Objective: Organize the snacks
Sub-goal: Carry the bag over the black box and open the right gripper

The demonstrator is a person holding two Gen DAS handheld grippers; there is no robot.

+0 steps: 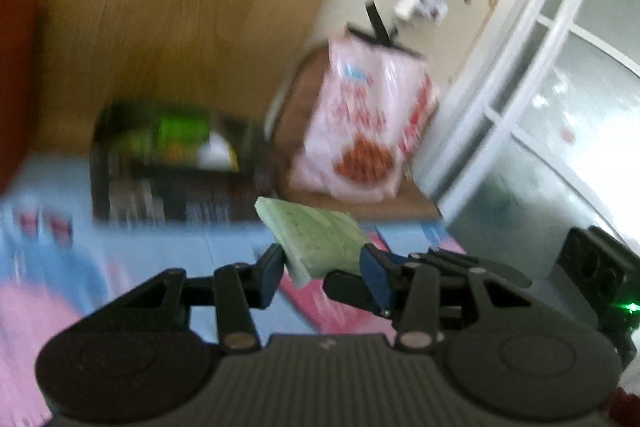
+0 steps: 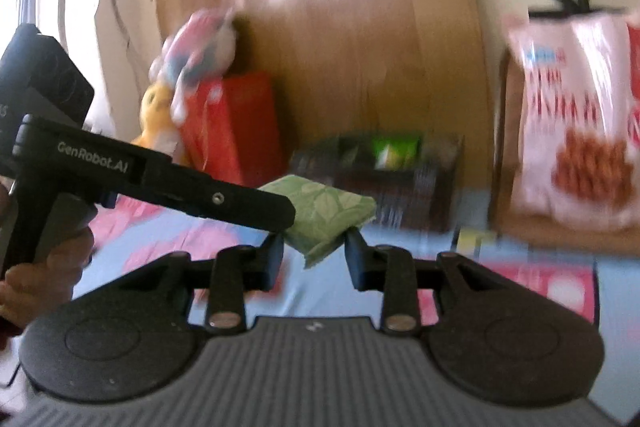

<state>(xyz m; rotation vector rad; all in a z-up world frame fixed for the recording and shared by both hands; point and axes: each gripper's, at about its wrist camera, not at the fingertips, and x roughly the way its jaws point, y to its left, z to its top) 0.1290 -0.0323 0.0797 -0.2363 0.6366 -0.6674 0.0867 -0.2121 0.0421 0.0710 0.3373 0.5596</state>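
A green leaf-patterned snack packet (image 1: 320, 239) is held above the blue and pink cloth. My left gripper (image 1: 324, 267) is shut on its near end. In the right wrist view my right gripper (image 2: 314, 253) is also shut on the same green packet (image 2: 328, 215), and the left gripper's black finger (image 2: 224, 201) crosses in from the left onto it. A black basket (image 1: 176, 187) holding green snack packs stands behind, also seen in the right wrist view (image 2: 384, 183). A large pink-white snack bag (image 1: 364, 123) leans upright to the right.
A wooden board (image 1: 168, 7) stands behind the basket. A brown tray (image 2: 560, 231) bears the pink-white bag (image 2: 576, 123). A red box (image 2: 236, 127) and plush toys (image 2: 192, 59) stand at the left. A glass door (image 1: 560, 107) is at the right.
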